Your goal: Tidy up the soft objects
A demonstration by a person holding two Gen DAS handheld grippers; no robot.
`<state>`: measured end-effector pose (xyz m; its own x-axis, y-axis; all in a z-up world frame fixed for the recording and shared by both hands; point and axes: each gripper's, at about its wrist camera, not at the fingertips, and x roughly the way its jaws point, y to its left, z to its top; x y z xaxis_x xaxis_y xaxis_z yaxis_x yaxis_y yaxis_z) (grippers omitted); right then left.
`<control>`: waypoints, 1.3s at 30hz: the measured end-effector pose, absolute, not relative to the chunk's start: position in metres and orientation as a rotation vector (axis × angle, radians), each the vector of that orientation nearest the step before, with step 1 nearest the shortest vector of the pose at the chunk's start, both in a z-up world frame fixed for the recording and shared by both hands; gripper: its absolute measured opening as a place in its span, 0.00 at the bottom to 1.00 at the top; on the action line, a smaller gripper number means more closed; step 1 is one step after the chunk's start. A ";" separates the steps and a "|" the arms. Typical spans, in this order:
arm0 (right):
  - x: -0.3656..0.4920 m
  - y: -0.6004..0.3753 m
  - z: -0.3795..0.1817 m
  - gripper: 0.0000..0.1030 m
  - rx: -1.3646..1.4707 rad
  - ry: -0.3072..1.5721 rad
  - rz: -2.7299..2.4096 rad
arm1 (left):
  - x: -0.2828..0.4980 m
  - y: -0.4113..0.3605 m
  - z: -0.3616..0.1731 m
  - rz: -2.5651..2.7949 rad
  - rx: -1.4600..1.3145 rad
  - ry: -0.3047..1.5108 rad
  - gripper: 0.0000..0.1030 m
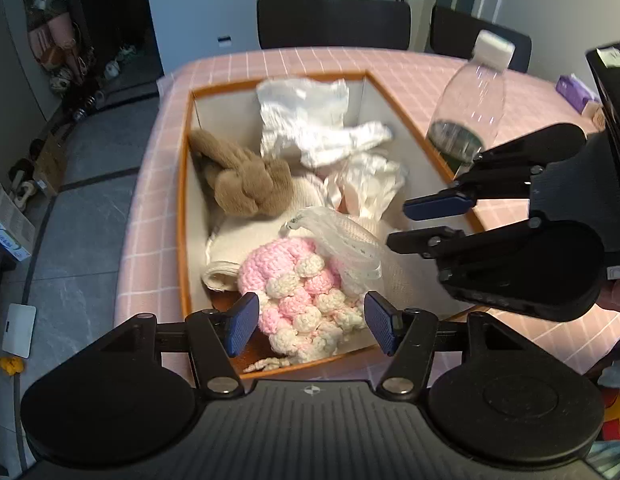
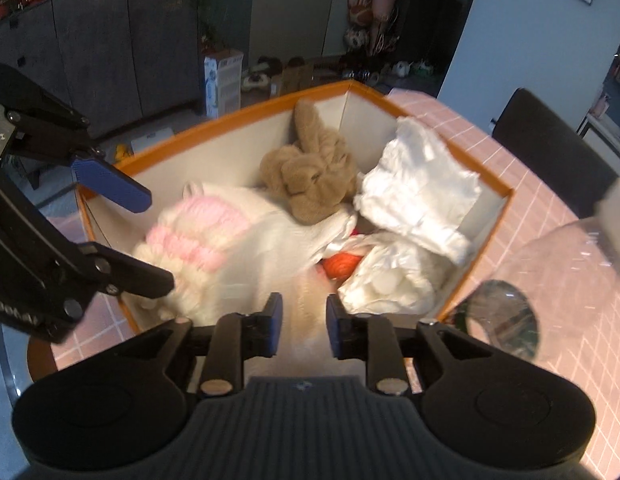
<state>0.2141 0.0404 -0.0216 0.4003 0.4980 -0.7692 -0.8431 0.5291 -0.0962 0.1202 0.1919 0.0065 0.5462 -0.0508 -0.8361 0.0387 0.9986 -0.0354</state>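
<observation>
An orange-rimmed box (image 1: 184,200) (image 2: 250,113) on the pink checked table holds soft things. Among them are a brown plush (image 1: 242,184) (image 2: 310,184), crumpled white cloth (image 1: 306,116) (image 2: 418,188), a pink and cream crochet piece (image 1: 298,296) (image 2: 198,224) and a clear mesh bag (image 1: 342,240). My left gripper (image 1: 310,326) (image 2: 154,240) hangs open over the crochet piece, its pads clear of it on both sides. My right gripper (image 2: 304,324) (image 1: 420,222) hovers over the box's near right side. Its jaws stand a little apart, and blurred cream fabric shows below the gap.
A clear plastic bottle (image 1: 470,100) (image 2: 550,280) with a white cap stands on the table (image 1: 150,240) just right of the box. Dark chairs (image 1: 334,20) line the far edge. A purple packet (image 1: 576,90) lies at the far right. An orange item (image 2: 342,264) peeks out between the cloths.
</observation>
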 end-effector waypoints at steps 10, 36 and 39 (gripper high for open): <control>0.184 -0.038 0.068 0.67 -0.307 0.514 0.814 | 0.058 0.161 0.091 -0.005 -0.016 0.507 0.69; 0.053 -0.129 -0.010 0.97 -0.011 0.197 0.326 | 0.002 0.066 -0.012 0.230 0.003 0.183 0.78; 0.052 -0.128 -0.028 0.97 -0.037 0.218 0.324 | -0.002 0.068 -0.025 0.244 -0.021 0.201 0.83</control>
